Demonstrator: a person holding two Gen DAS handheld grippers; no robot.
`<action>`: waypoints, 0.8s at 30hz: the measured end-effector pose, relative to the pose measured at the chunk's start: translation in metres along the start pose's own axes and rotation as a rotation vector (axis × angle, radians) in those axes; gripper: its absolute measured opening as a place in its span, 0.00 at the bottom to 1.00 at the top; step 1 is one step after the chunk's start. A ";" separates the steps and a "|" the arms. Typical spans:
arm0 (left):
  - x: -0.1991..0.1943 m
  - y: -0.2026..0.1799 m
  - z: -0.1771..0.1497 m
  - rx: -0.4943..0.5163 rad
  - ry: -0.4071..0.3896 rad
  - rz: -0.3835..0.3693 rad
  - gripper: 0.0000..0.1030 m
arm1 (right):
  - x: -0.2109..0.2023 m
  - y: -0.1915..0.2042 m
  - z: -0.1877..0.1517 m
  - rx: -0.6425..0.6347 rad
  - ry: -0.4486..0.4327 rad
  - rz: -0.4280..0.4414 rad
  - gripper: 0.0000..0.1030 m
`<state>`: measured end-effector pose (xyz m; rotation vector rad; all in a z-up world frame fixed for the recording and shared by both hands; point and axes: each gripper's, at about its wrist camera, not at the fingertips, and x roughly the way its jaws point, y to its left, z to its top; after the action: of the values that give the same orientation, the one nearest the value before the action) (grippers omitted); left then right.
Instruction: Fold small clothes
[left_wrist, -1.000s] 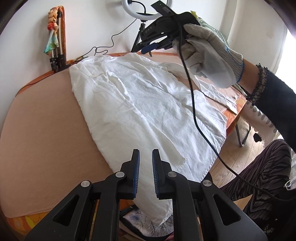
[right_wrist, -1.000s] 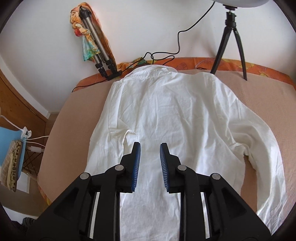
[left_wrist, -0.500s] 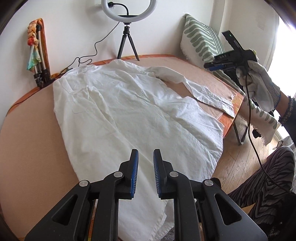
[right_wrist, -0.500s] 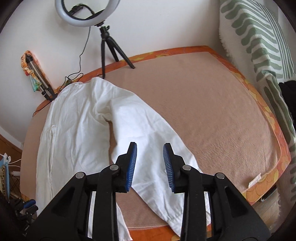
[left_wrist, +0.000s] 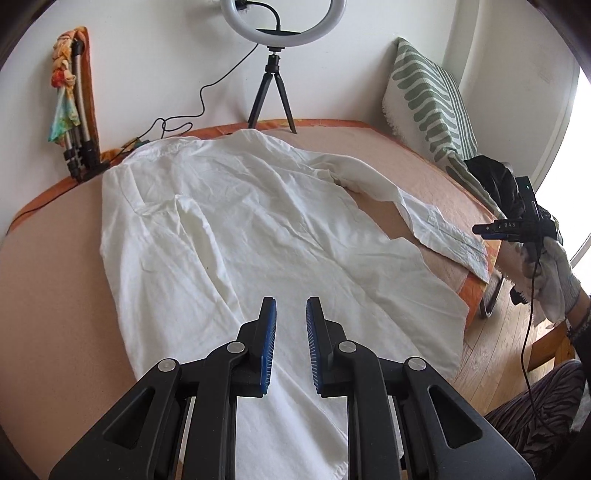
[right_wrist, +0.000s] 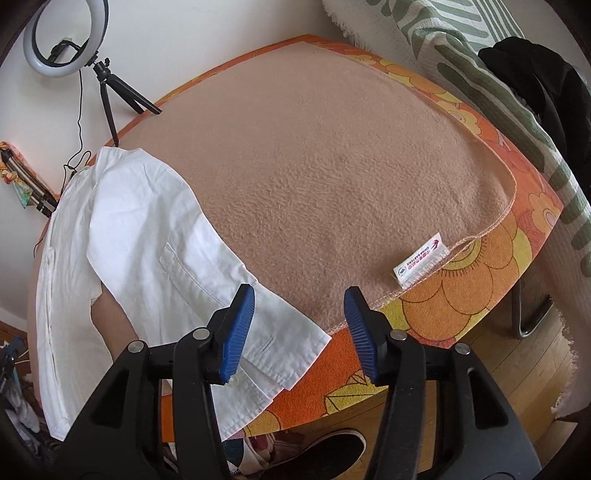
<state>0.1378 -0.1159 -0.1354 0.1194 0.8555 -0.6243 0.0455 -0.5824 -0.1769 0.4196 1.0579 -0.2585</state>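
Observation:
A white long-sleeved shirt (left_wrist: 258, 236) lies spread flat on a tan blanket (left_wrist: 55, 295), collar at the far edge. Its right sleeve reaches to the table's right edge, cuff (right_wrist: 266, 350) slightly overhanging. My left gripper (left_wrist: 288, 332) is open and empty, above the shirt's lower hem. My right gripper (right_wrist: 299, 328) is wide open and empty, just above the sleeve cuff at the table edge; it also shows in the left wrist view (left_wrist: 509, 229), held in a gloved hand.
A ring light on a tripod (left_wrist: 273, 74) stands at the back edge. A folded tripod with a scarf (left_wrist: 74, 110) leans at the back left. A striped cushion (left_wrist: 428, 107) and dark cloth (right_wrist: 535, 74) are at right. The orange table cover (right_wrist: 461, 295) shows beyond the blanket.
The right gripper has swung from over the shirt's body to the right table edge, lowered to the sleeve cuff and opened wider. The left gripper has shifted slightly and opened a little.

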 end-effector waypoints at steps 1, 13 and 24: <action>0.001 0.000 0.000 0.005 0.003 0.002 0.15 | 0.002 0.000 -0.003 -0.003 0.004 0.006 0.52; -0.012 0.010 -0.007 0.006 -0.067 0.069 0.15 | -0.021 0.024 -0.012 -0.037 -0.082 -0.037 0.04; -0.025 0.026 -0.004 -0.102 -0.090 -0.020 0.15 | -0.102 0.134 -0.027 -0.199 -0.197 0.247 0.04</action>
<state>0.1374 -0.0821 -0.1237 -0.0097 0.8008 -0.5991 0.0301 -0.4497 -0.0705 0.3339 0.8201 0.0257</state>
